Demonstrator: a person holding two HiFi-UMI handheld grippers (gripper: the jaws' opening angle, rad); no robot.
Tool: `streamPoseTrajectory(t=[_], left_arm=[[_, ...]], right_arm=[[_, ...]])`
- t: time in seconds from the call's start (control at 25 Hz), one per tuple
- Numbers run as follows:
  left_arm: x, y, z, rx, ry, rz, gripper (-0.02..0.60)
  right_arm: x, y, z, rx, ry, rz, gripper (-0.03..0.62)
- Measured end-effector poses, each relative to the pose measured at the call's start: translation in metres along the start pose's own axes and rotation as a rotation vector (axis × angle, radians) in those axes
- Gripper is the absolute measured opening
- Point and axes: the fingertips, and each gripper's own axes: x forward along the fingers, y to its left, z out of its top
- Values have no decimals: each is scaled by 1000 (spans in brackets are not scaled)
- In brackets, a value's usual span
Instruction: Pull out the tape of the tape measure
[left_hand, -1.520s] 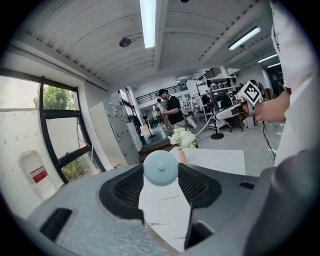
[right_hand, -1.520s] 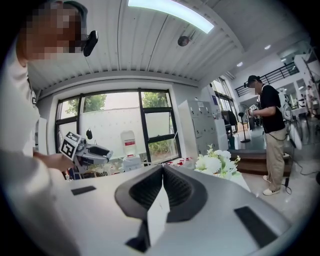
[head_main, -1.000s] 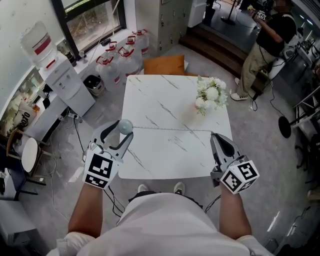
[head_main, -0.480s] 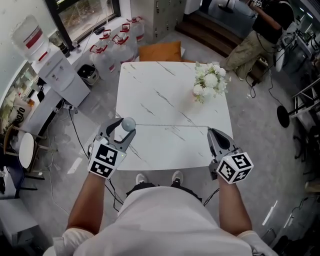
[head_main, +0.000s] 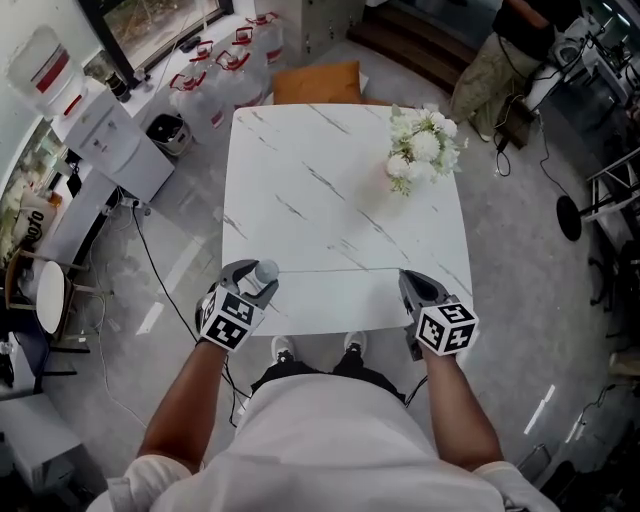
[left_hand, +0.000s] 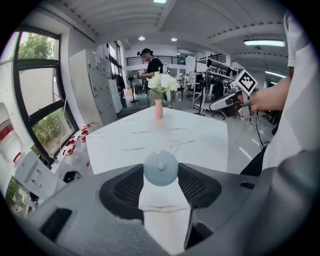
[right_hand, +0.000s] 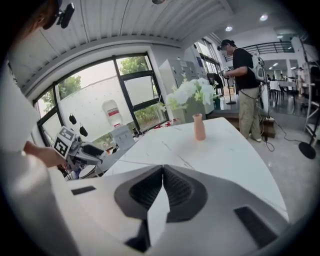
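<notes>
The person stands at the near edge of the white marble bench (head_main: 300, 160) with a gripper in each hand, both low over its front strip. The left gripper (head_main: 254, 281) has its jaws spread wide and clamped on the case of the round grey tape measure (head_main: 266, 271), which makes that hand the anchor end. The right gripper (head_main: 404, 279) has its jaws pressed together, pinching the tip of the tape (head_main: 335, 270), by my reckoning (the tip itself is too small to make out). The tape runs as a thin straight line between the two grippers, along the front of the bench. Whether it rests on the top or hangs just above it I cannot tell. With the hands well apart the line is drawn taut, so the pull looks largely done. A vase of flowers (head_main: 420, 155) stands toward the far right corner, well apart from the tape.
</notes>
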Motion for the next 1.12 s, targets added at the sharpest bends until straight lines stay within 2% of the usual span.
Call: streamPoseTrajectory(t=[0.28,0.44,0.68,1.12], left_arm=[[51,0,-46,-28,143,-56,224],[73,2,-65,-79,208,-91,224],[84,-4,-75,-75,258,-123,224],[91,-2,-84,-87,294,-141,224]], right_arm=[[41,-19,-57,55,153,-8,11],[62,-28,-85,71,248,-5,11],[76,-39,-97,73,306,-21,11],[88,-42,-111,16,363,-37,12]])
